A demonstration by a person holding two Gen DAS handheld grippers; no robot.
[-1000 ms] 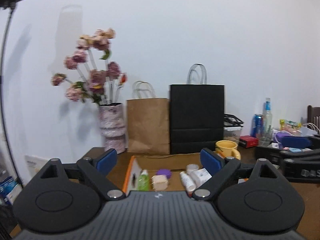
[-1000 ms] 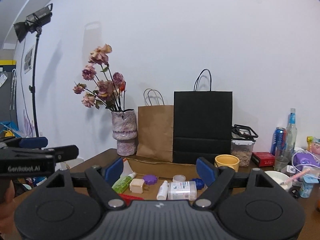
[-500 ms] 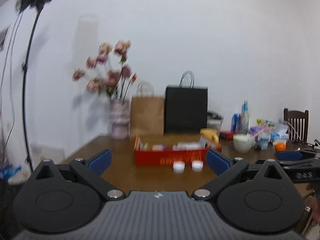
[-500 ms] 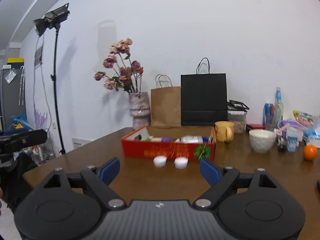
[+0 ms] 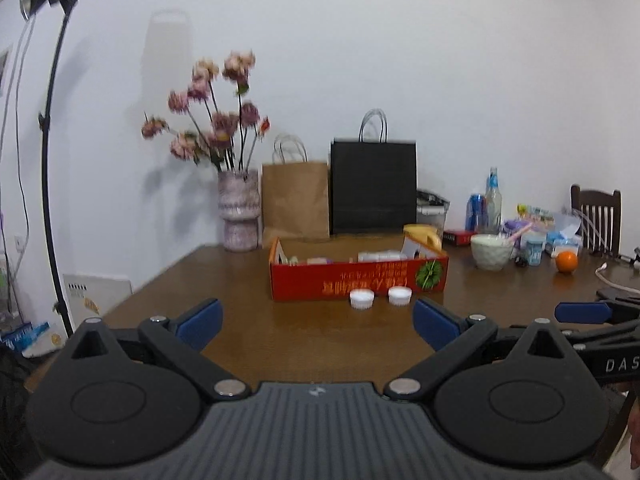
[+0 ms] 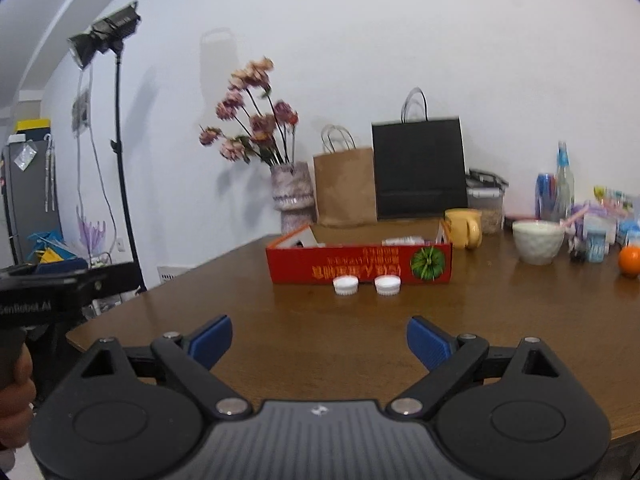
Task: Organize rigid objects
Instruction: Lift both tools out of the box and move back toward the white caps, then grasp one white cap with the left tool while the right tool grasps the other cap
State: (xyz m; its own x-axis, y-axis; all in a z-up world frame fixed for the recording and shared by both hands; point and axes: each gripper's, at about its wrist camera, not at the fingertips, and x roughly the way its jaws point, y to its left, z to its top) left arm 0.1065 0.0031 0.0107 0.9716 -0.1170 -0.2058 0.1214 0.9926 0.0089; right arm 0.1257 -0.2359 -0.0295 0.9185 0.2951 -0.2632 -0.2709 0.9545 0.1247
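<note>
Most stuff looks packed in the red box [image 5: 358,280] already, just two white caps [image 6: 346,284] ahead of the empty, wide-open left gripper [image 5: 316,320] and right gripper [image 6: 319,338].

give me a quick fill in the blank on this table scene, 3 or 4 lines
1. The two white caps sit on the table just in front of the ____ box.
2. The yellow mug stands beside a ____ bowl.
3. Against the wall, the brown paper bag stands next to a ____ paper bag.
4. Nothing is between the fingers of the right tool; its jaws are ____.

Missing words: red; white; black; open
</note>
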